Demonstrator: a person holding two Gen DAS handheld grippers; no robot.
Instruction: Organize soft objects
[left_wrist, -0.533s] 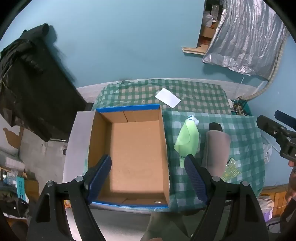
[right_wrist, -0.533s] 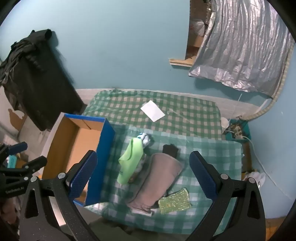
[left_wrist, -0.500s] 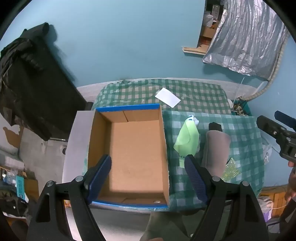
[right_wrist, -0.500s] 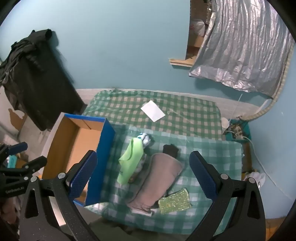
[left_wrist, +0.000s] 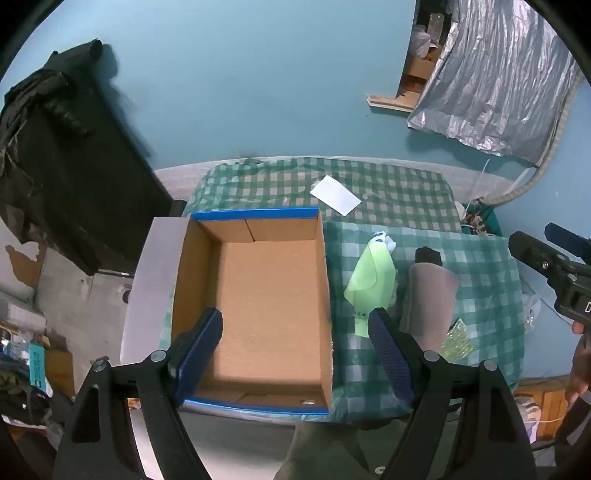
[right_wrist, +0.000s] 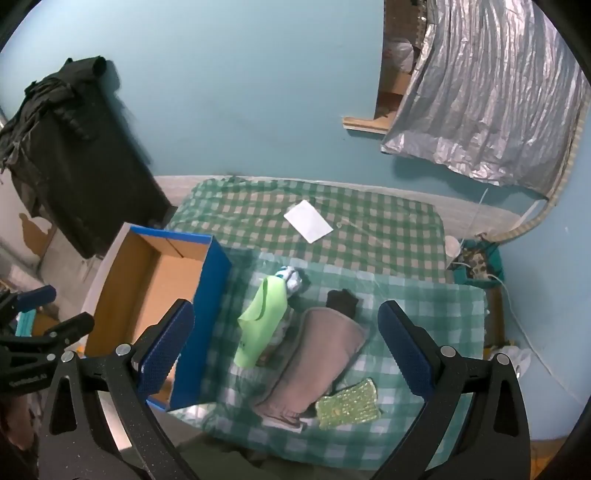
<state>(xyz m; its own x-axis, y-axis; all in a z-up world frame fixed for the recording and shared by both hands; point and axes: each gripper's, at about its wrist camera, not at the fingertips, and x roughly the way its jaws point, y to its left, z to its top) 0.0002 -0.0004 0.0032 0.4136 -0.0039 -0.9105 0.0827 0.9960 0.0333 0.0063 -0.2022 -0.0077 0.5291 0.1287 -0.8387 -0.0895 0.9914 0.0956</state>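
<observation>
Both the left gripper (left_wrist: 295, 347) and right gripper (right_wrist: 284, 343) hang spread wide, grasping nothing; green cloth (right_wrist: 264, 325) lies just right of the box (left_wrist: 255, 295).

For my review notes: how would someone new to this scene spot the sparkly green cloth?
Find the checked tablecloth with the cardboard box at its left. Right of the box lies a taupe cloth; the sparkly green cloth touches its near end. It alone is small, knobbly and glittering.
</observation>
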